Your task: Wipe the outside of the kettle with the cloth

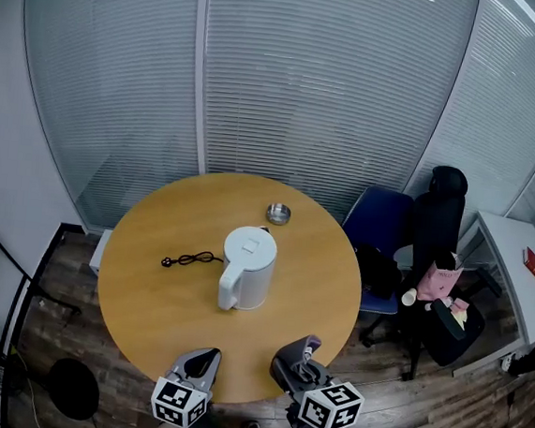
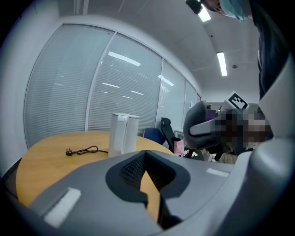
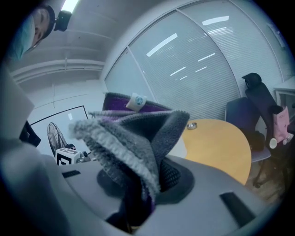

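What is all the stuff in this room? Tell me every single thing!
table: one, light wood, round, middle of the room
kettle: one, white, upright near the table's middle
cord: one, black, on the table left of the kettle, apart from it
small dish: one, silvery, on the table behind the kettle
blue chair: one, blue, right of the table
black chair: one, black, beside the blue chair
cloth: one, grey and purple, clamped in the right gripper
left gripper: one, grey, shut and empty, at the table's near edge
right gripper: one, grey, beside the left gripper
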`<state>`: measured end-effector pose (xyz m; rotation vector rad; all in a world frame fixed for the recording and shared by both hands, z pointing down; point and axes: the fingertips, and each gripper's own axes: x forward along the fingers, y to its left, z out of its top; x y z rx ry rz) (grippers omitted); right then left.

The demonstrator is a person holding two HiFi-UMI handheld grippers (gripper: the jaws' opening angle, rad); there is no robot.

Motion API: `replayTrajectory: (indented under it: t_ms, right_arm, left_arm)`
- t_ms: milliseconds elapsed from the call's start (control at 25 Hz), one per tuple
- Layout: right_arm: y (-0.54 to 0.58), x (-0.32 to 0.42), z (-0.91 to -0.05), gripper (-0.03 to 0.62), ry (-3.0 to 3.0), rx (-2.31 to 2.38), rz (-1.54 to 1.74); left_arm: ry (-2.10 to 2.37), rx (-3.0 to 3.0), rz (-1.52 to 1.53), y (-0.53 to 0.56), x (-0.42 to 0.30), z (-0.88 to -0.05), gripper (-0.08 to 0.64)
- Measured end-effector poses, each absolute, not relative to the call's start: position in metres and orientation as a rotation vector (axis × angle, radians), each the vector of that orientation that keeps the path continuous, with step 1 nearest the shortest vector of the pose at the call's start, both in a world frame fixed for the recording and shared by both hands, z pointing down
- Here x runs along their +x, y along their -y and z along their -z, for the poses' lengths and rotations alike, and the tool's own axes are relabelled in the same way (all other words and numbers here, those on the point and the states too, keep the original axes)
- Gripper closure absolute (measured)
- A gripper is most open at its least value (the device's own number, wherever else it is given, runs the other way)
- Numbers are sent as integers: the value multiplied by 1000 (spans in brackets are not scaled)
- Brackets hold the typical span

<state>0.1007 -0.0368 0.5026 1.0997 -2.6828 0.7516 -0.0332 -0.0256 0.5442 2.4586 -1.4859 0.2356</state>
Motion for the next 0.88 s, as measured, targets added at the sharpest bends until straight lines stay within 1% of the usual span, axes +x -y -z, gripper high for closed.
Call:
replayTrajectory:
  t_ms: [880]
  right_arm:
    - [19, 100, -504, 483, 2726, 1000, -764]
  left_arm:
    - [1503, 2457, -249, 11, -7, -546, 550]
